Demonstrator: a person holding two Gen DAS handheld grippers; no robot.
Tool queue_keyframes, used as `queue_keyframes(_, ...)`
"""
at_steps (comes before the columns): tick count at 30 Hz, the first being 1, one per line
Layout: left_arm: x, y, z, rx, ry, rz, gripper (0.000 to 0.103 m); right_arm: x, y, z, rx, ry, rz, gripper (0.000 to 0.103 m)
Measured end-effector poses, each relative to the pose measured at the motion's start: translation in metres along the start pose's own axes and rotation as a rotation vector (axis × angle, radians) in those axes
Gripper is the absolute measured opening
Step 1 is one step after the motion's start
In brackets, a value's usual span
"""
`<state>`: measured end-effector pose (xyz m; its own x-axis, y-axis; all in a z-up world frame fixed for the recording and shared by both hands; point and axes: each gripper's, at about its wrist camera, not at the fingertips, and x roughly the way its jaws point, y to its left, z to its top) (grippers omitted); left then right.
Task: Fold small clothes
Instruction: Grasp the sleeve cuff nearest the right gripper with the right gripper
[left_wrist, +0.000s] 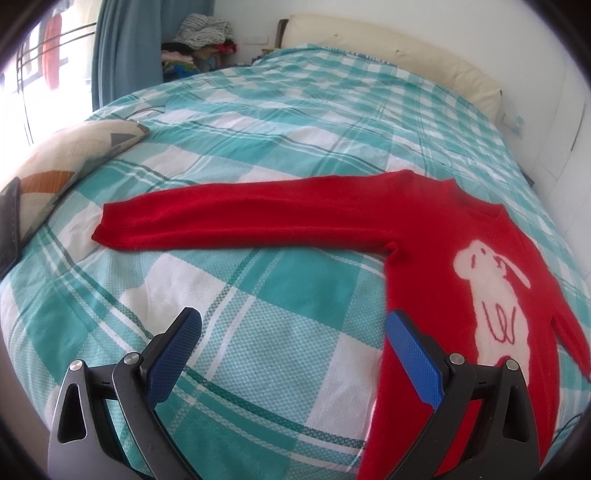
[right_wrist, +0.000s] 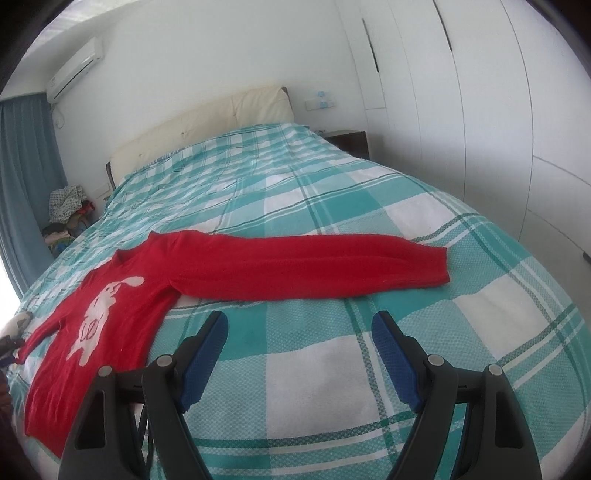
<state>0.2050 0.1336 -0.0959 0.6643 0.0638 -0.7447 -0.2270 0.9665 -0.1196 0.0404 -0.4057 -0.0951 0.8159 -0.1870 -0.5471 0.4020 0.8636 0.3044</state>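
A small red sweater (left_wrist: 436, 251) with a white rabbit on the front lies flat on the bed, face up, both sleeves spread out sideways. In the left wrist view one sleeve (left_wrist: 240, 221) stretches left. In the right wrist view the sweater (right_wrist: 122, 295) lies at left and its other sleeve (right_wrist: 314, 269) stretches right. My left gripper (left_wrist: 291, 321) is open and empty, above the bedcover beside the sweater's side edge. My right gripper (right_wrist: 299, 325) is open and empty, just short of the sleeve.
The bed has a teal and white checked cover (left_wrist: 258, 122) and a cream headboard (right_wrist: 207, 122). A patterned pillow (left_wrist: 70, 158) lies at the left. A pile of clothes (left_wrist: 199, 40) sits beyond the bed. White wardrobe doors (right_wrist: 461, 92) stand at the right.
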Motion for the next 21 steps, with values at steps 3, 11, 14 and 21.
queue_keyframes(3, -0.001, 0.002, 0.0, -0.006, -0.006, 0.004, 0.101, 0.018, -0.049, 0.015, 0.248, 0.073, 0.097, 0.08)
queue_keyframes(11, 0.004, 0.0, -0.002, -0.008, 0.008, 0.019, 0.101, 0.065, -0.132, 0.024, 0.658, 0.128, 0.194, 0.067)
queue_keyframes(14, 0.007, -0.003, -0.004, 0.009, 0.013, 0.036, 0.101, 0.083, -0.144, 0.03, 0.706, 0.104, 0.184, 0.051)
queue_keyframes(21, 0.013, -0.004, -0.005, 0.017, 0.026, 0.058, 0.101, 0.104, -0.148, 0.04, 0.639, 0.128, 0.07, 0.002)
